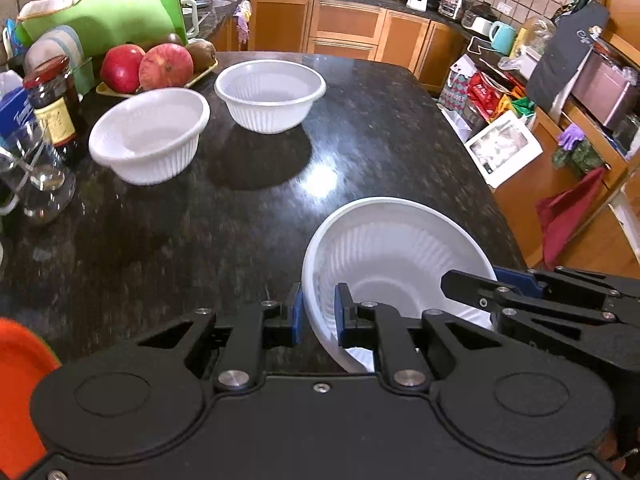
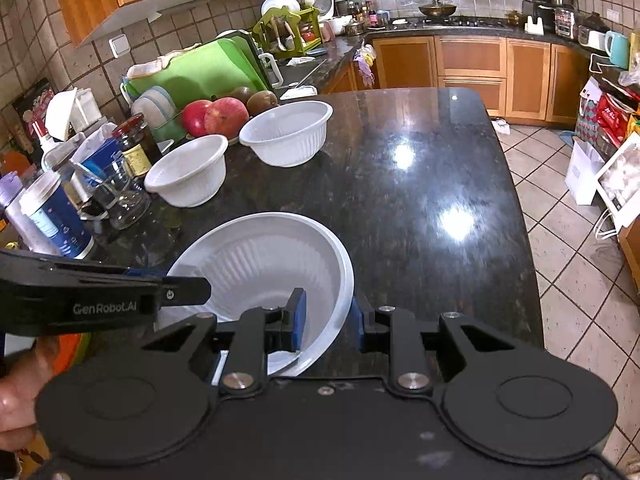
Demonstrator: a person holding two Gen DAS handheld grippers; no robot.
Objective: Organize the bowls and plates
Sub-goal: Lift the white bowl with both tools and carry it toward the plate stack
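Observation:
A large white ribbed bowl (image 1: 392, 264) is held tilted above the dark granite counter (image 1: 240, 208), close to the near edge. My left gripper (image 1: 318, 314) is shut on its left rim, one pad outside and one inside. My right gripper (image 2: 328, 320) is shut on its right rim (image 2: 340, 280) the same way. The right gripper also shows in the left wrist view (image 1: 480, 288). Two smaller white ribbed bowls stand upright farther back: one at the left (image 1: 150, 136) and one behind it (image 1: 270, 94). They also show in the right wrist view (image 2: 188, 170) (image 2: 288, 132).
A tray of red fruit and kiwis (image 1: 148, 66) sits behind the bowls. Jars and a glass (image 1: 36, 172) line the counter's left side, with a green cutting board (image 1: 104, 12) behind. An orange plate edge (image 1: 20, 380) is at near left. Bags and boxes (image 1: 500, 148) stand on the floor right.

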